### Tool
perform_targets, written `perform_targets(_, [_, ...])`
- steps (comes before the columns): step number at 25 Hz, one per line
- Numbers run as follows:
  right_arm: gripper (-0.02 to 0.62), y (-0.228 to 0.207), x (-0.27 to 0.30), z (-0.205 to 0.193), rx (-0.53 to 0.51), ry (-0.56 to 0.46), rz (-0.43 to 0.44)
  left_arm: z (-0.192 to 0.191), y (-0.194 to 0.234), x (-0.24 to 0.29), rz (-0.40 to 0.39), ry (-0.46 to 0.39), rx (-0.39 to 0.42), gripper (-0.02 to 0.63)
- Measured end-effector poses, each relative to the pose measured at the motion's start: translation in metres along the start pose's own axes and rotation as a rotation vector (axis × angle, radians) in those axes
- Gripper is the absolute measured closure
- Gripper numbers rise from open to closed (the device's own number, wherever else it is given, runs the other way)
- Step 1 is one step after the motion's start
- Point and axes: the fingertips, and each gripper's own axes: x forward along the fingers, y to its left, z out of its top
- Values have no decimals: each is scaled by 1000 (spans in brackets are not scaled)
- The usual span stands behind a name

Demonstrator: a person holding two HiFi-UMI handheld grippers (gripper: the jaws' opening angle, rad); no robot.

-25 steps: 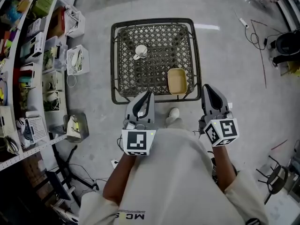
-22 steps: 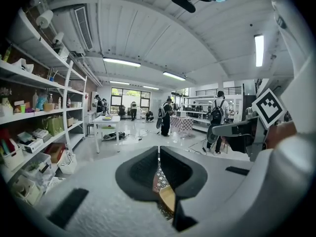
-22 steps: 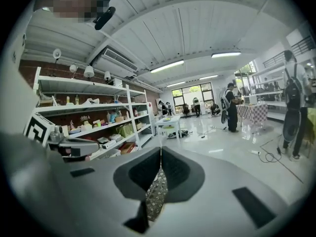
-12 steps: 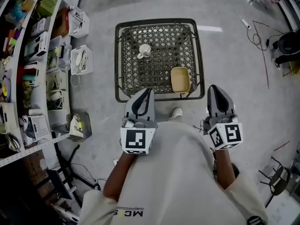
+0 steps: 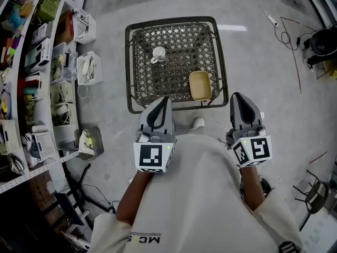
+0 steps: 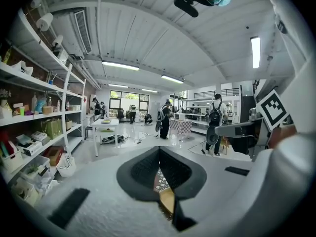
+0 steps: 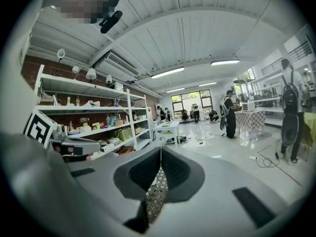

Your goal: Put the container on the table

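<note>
container (image 5: pixel 200 85), tan rounded rectangle, on lattice table (image 5: pixel 174 46)

A white cup (image 5: pixel 158 54) stands upright on the lattice table (image 5: pixel 127 62), near its far left corner. A shelving unit (image 5: pixel 31 78) loaded with boxes and small items runs along the left edge of the head view. Two white wire baskets (image 5: pixel 87 67) sit on the concrete floor (image 5: pixel 263 88) between the shelving and the table. Cables (image 5: pixel 289 33) lie on the floor at far right. A black chair (image 5: pixel 310 196) stands at lower right. In the left gripper view, people (image 6: pixel 164 117) stand beyond a white table (image 6: pixel 105 125).
</note>
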Motion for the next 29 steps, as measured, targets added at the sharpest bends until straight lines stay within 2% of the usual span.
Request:
perform_targets(8, [577, 5, -1, 2, -23, 9, 14, -5, 2, -4, -7, -1, 46, 583])
perform_targets(25, [577, 5, -5, -4, -23, 24, 19, -8, 1, -7, -2, 2, 37, 583])
perform_targets(29, [577, 5, -5, -7, -22, 29, 17, -6, 0, -6, 7, 10, 6, 583])
